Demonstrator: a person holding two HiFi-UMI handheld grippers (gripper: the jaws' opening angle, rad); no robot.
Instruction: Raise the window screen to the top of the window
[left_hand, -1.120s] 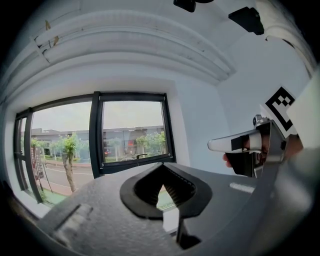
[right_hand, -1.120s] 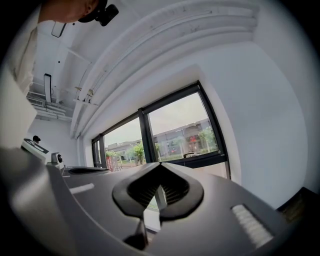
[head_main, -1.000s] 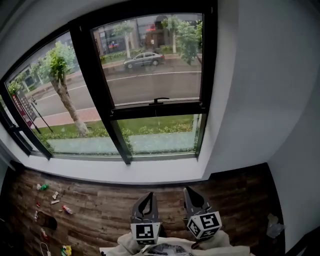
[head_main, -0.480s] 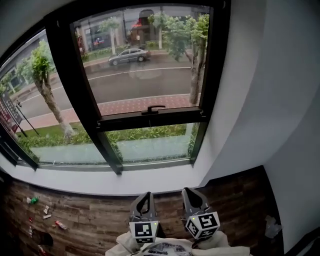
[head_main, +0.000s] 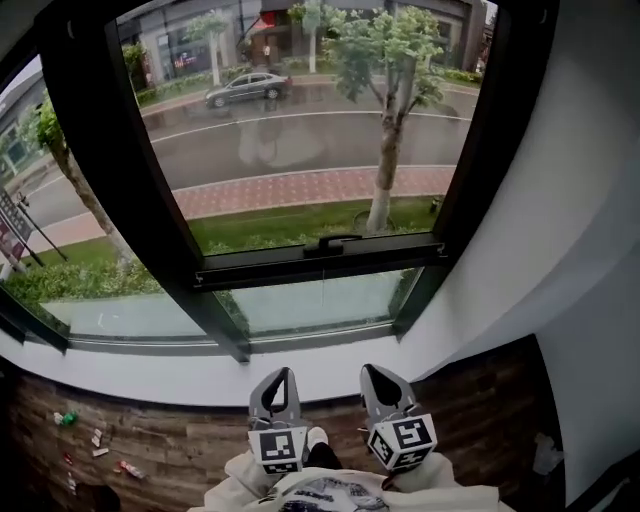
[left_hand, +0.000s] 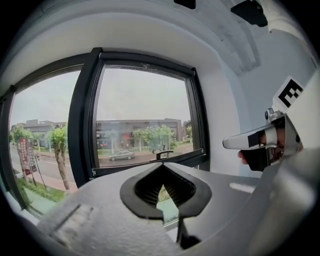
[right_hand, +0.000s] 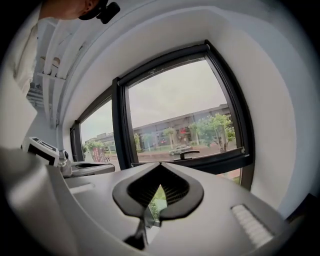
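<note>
The left claw (head_main: 280, 378) and right claw (head_main: 375, 376) are both pinched shut and empty, side by side on the near side, well short of the bar (head_main: 280, 268) of the screen. As I judge it, shut jaws cannot take the small handle (head_main: 333, 241), so they must open first. A lift from one end could tip the bar and jam it askew, or a claw could slip off and strike the pane (head_main: 300, 130). The bar sits low in the right pane, above the sill (head_main: 330, 362), with its long axis level from left to right and the handle rising near its middle.
</note>
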